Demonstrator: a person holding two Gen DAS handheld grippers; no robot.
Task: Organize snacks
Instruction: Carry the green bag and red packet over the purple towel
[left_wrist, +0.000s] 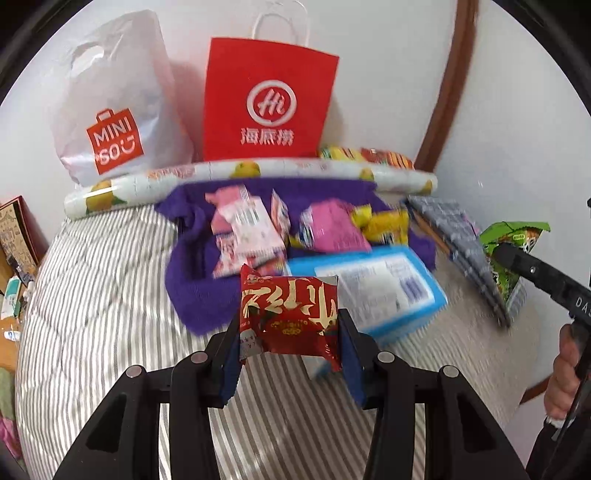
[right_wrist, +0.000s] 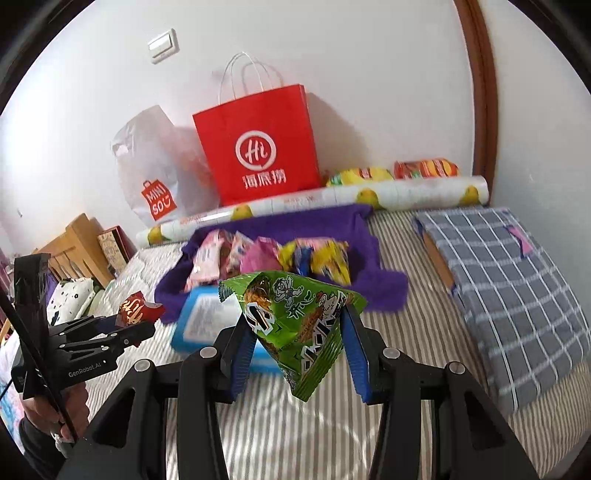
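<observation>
Two jaws pinch crinkly packets: left gripper (left_wrist: 289, 345) red packet (left_wrist: 289, 317), right gripper (right_wrist: 297, 347) green packet (right_wrist: 295, 325).

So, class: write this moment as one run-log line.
left gripper: shut on red packet | right gripper: shut on green packet | both above striped bed

White wall (right_wrist: 369, 92), light switch (right_wrist: 163, 45), brown door frame (right_wrist: 480, 85), striped bedding (left_wrist: 92, 295), checked pillow (right_wrist: 506, 280), wooden furniture (right_wrist: 79, 240) at left.

Snack pile (left_wrist: 295, 229) before paper bag (left_wrist: 269, 99)
</observation>
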